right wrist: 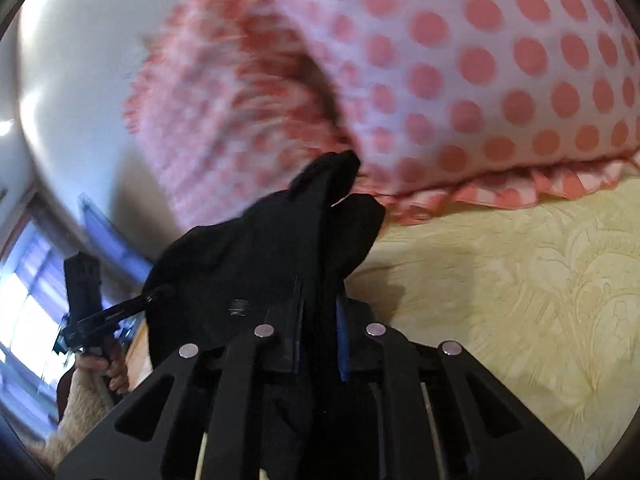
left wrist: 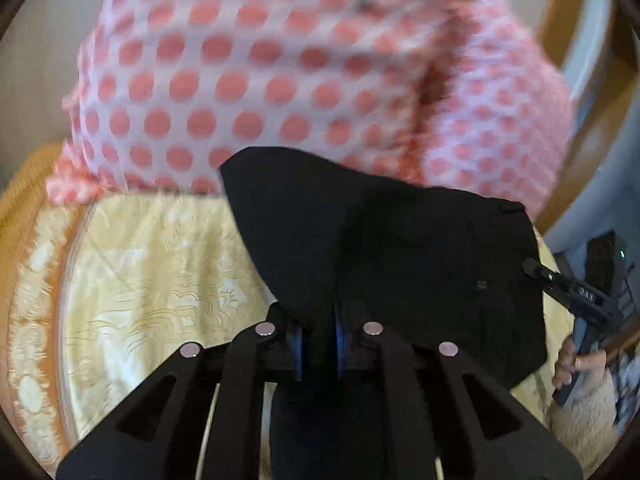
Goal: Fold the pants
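Note:
The black pants (left wrist: 392, 248) hang stretched between my two grippers above the bed. My left gripper (left wrist: 320, 344) is shut on one edge of the pants, with the cloth pinched between its blue pads. My right gripper (right wrist: 320, 336) is shut on the other edge of the pants (right wrist: 272, 240), which bunch up over its fingers. The right gripper also shows in the left wrist view (left wrist: 536, 270), clamped on the cloth's far right edge. The left gripper shows in the right wrist view (right wrist: 154, 298) at the cloth's left edge.
A yellow patterned bedspread (left wrist: 152, 280) lies below; it also shows in the right wrist view (right wrist: 520, 280). Pink polka-dot pillows (left wrist: 248, 80) lean at the head of the bed, close behind the pants. A window (right wrist: 24, 320) is at the far left.

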{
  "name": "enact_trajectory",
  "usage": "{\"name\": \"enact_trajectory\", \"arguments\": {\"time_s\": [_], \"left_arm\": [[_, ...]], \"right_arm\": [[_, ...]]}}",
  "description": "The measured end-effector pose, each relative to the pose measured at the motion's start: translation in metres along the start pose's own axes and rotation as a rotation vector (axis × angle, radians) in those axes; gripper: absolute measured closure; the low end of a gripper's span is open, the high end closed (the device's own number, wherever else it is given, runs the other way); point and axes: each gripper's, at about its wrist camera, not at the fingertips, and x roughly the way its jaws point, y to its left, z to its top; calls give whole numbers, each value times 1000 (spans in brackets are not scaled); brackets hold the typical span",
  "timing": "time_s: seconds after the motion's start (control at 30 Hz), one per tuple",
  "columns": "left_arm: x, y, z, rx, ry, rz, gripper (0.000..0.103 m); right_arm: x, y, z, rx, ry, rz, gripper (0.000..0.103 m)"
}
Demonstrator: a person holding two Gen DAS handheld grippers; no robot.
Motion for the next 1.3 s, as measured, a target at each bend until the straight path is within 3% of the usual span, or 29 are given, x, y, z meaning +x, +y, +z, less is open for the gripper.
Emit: {"name": "enact_trajectory", "arguments": {"time_s": [0.1, 0.17, 0.23, 0.3, 0.37, 0.5, 0.63, 0.7, 0.83, 0.93, 1.1, 1.3], "left_arm": [[31, 23, -11, -67, 81, 57, 78], [19, 25, -22, -64, 46, 69, 73], [-11, 22, -36, -33, -13, 95, 70], [-44, 16, -54, -17, -71, 73, 42], [-82, 6, -85, -2, -135, 54, 24], [-120, -31, -160, 71, -186, 75, 8], [-112, -54, -205, 103, -170, 121, 4], [-103, -57, -217, 102, -156, 173, 4], [-92, -55, -230, 87, -119, 185, 4], [-85, -58, -237, 125, -99, 205, 4], [-81, -66, -248, 215, -118, 267, 2], [-84, -64, -251, 188, -145, 275, 2]], "right_arm": [[30, -12, -11, 28, 97, -116, 83], [24, -6, -19, -4, 100, -191, 56], [6, 7, -29, -51, 72, -246, 36], [-23, 33, -46, -121, 5, -224, 31], [-49, 57, -74, -169, -23, -200, 25], [-59, 93, -142, -224, 11, -221, 16], [-49, 125, -193, -283, 0, -421, 1], [-47, 135, -212, -321, -36, -469, 1], [-36, 140, -229, -351, -49, -620, 1], [-31, 129, -233, -289, -19, -590, 1], [-35, 128, -241, -280, -71, -595, 1], [-33, 130, -241, -282, -85, -601, 1]]}}
